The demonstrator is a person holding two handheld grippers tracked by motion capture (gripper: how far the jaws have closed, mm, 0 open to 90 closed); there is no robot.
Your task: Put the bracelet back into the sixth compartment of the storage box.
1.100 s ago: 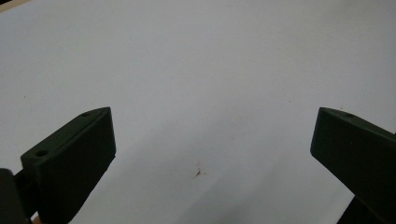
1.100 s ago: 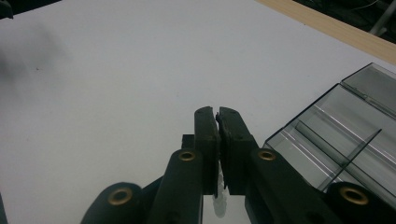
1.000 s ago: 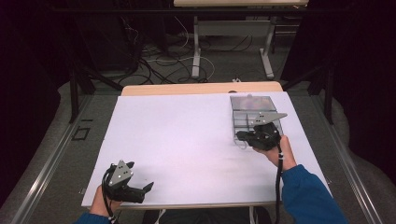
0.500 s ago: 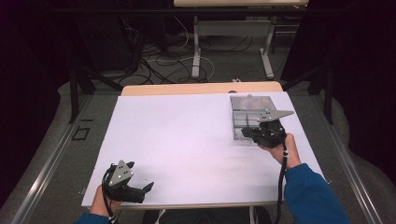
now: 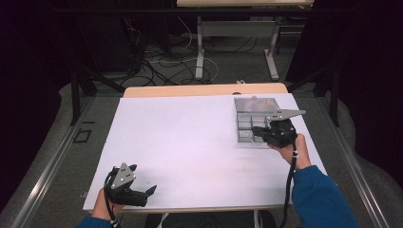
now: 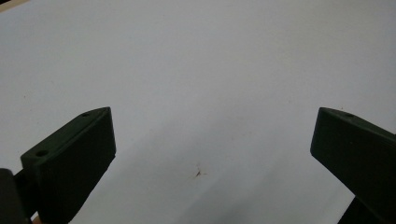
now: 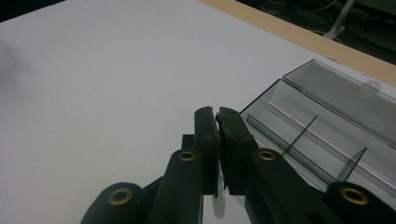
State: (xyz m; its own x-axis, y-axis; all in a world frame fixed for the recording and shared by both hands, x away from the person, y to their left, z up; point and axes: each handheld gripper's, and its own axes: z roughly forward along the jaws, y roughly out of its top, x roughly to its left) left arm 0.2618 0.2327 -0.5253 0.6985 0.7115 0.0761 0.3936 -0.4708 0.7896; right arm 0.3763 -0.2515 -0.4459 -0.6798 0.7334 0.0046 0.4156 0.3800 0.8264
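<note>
The clear plastic compartment box (image 5: 254, 124) lies open at about two o'clock on the white desk (image 5: 190, 142), its lid (image 5: 256, 103) folded back flat toward twelve o'clock. In the right gripper view the box (image 7: 322, 135) shows thin dividers between its compartments, and the compartments in sight look bare.

The right tongs (image 5: 259, 133) sit over the box's near edge, at its five o'clock corner, pointing toward nine o'clock. Their jaws are pressed together, pad against pad, with nothing seen between them; the right gripper view shows the right tongs (image 7: 218, 140) closed just beside the box wall.

The left tongs (image 5: 149, 191) rest well apart from the box, at about seven o'clock near the desk's front edge. Their jaws stand wide apart over bare white surface, and a small brownish mark (image 6: 200, 173) lies between them.
</note>
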